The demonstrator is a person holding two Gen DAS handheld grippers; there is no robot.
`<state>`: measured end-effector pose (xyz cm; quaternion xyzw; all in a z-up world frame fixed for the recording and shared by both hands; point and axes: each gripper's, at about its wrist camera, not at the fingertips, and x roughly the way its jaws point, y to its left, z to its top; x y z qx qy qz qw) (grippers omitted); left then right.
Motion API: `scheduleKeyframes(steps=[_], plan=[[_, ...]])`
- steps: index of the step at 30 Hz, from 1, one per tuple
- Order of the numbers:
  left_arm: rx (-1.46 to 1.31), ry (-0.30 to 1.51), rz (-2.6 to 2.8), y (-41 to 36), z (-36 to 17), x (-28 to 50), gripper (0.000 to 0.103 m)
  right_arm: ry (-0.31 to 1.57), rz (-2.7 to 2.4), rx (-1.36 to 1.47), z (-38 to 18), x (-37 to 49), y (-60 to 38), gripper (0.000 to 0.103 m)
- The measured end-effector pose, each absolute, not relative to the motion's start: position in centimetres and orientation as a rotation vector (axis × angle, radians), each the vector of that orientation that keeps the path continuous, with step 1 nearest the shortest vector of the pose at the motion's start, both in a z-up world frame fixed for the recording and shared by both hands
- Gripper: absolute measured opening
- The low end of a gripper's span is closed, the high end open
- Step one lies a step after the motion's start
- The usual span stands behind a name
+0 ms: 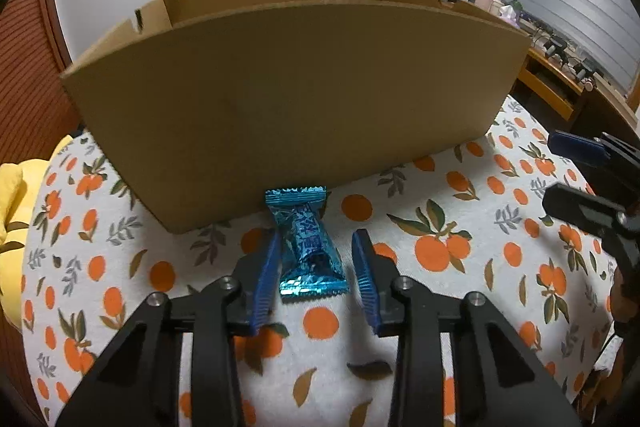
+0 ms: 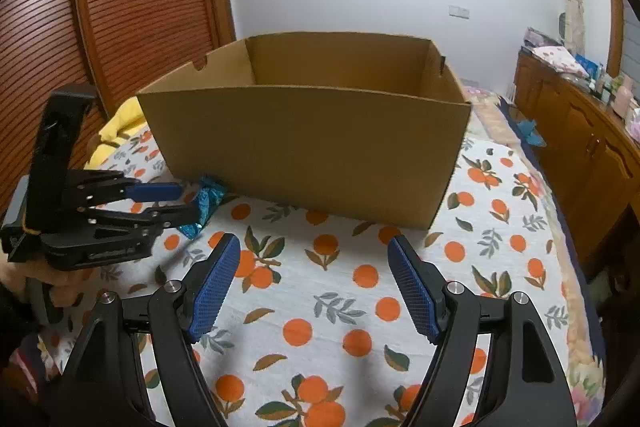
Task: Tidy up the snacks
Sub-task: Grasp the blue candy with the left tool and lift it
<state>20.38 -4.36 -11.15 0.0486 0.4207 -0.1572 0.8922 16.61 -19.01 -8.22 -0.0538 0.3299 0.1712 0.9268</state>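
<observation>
blue foil, crinkled and shiny: that's the snack packet (image 1: 310, 247) lying flat on the cloth (image 1: 440, 307), a white cotton-looking cover printed with oranges and leaves. i can't tell if a table or a bed is under it. the packet is a long pillow shape with zigzag crimped ends, its long axis running straight away from my left tool (image 1: 316, 267) toward the box (image 1: 288, 99); its far end touches the foot of the box's near wall. the box is plain brown cardboard, open at the top, matte and smooth.

my left tool has its ribbed blue pads either side of the packet: the left pad is against the wrapper, the right stands slightly off, so no grip. my right tool (image 2: 314, 291) is spread wide over bare cloth, holding nothing.
</observation>
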Motion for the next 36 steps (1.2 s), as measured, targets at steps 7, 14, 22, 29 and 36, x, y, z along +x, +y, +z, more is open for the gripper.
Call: scheduleKeyframes(steps=[7,14,22,29,36], plan=[[0.093,0.909,-0.314,-4.2,-12.3,21.4,0.029,0.685,0.384,-0.132,-9.0,17.2,-17.9,0.078],[0.107,0.891,-0.318,-4.2,-12.2,21.2,0.02,0.701,0.414,-0.159,-9.7,17.8,-16.8,0.078],[0.105,0.886,-0.338,-4.1,-11.9,20.3,0.02,0.715,0.416,-0.158,-10.3,18.3,-16.6,0.078],[0.1,0.845,-0.374,-3.7,-9.9,18.4,0.02,0.714,0.411,-0.15,-10.2,18.2,-16.7,0.078],[0.089,0.765,-0.407,-3.1,-6.2,16.4,0.02,0.664,0.426,-0.152,-7.8,17.4,-16.4,0.078]])
